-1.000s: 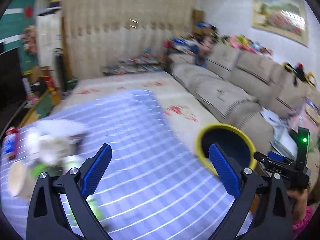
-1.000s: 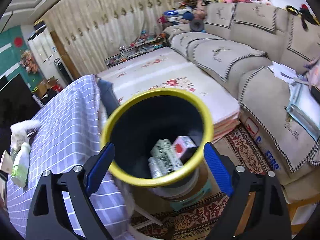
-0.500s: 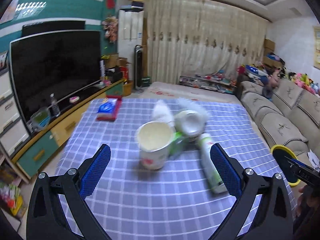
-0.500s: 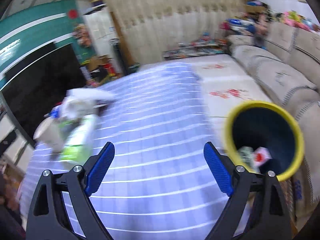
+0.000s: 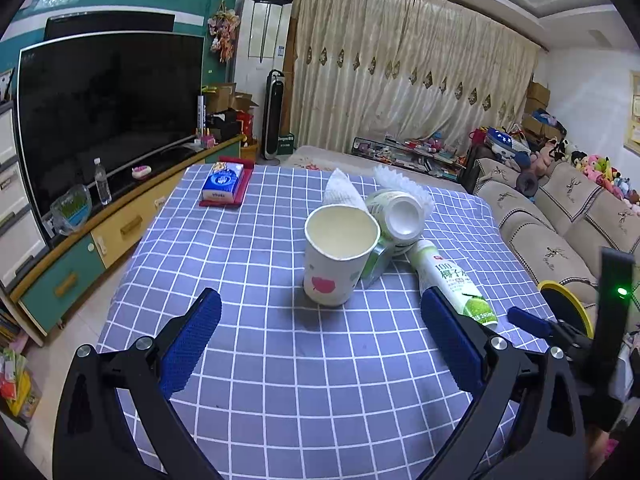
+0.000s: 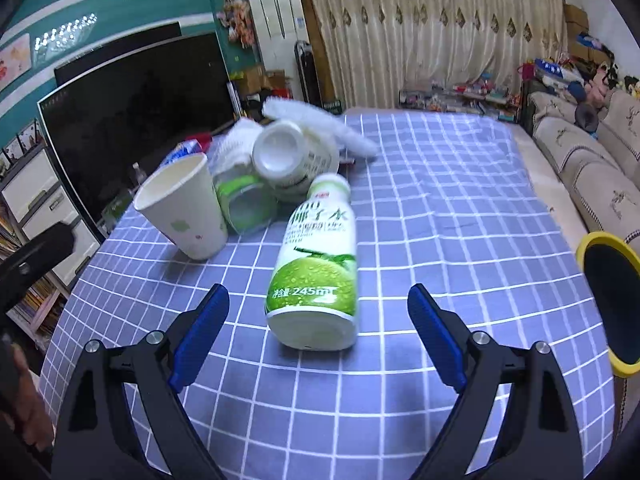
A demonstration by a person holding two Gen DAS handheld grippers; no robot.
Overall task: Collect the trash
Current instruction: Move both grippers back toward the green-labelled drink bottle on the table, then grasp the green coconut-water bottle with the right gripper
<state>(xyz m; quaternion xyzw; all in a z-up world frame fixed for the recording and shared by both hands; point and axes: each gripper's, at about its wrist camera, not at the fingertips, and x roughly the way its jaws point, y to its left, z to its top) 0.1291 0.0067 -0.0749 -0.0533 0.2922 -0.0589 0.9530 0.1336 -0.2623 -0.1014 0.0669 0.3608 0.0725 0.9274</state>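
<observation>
A pile of trash sits on the blue checked tablecloth (image 5: 280, 360). A white paper cup (image 5: 338, 254) stands upright. Behind it lie a white-lidded tub (image 5: 394, 216), a green-and-clear pack (image 5: 376, 264) and crumpled white tissue (image 5: 404, 184). A green-and-white drink bottle (image 5: 452, 280) lies on its side to the right. My left gripper (image 5: 320, 344) is open and empty, just short of the cup. My right gripper (image 6: 318, 328) is open and empty, its fingers either side of the bottle's base (image 6: 316, 264). The cup (image 6: 184, 208) and tub (image 6: 292, 160) lie beyond it.
A yellow-rimmed black bin (image 6: 612, 300) stands off the table's right edge; it also shows in the left wrist view (image 5: 568, 304). A tissue pack on a red tray (image 5: 226, 186) lies far left. A TV cabinet (image 5: 100, 232) runs along the left, a sofa (image 5: 560, 220) along the right.
Both grippers have swung from the bin to the table. The left now faces the cup, the right now faces the lying bottle close up. Both stayed open.
</observation>
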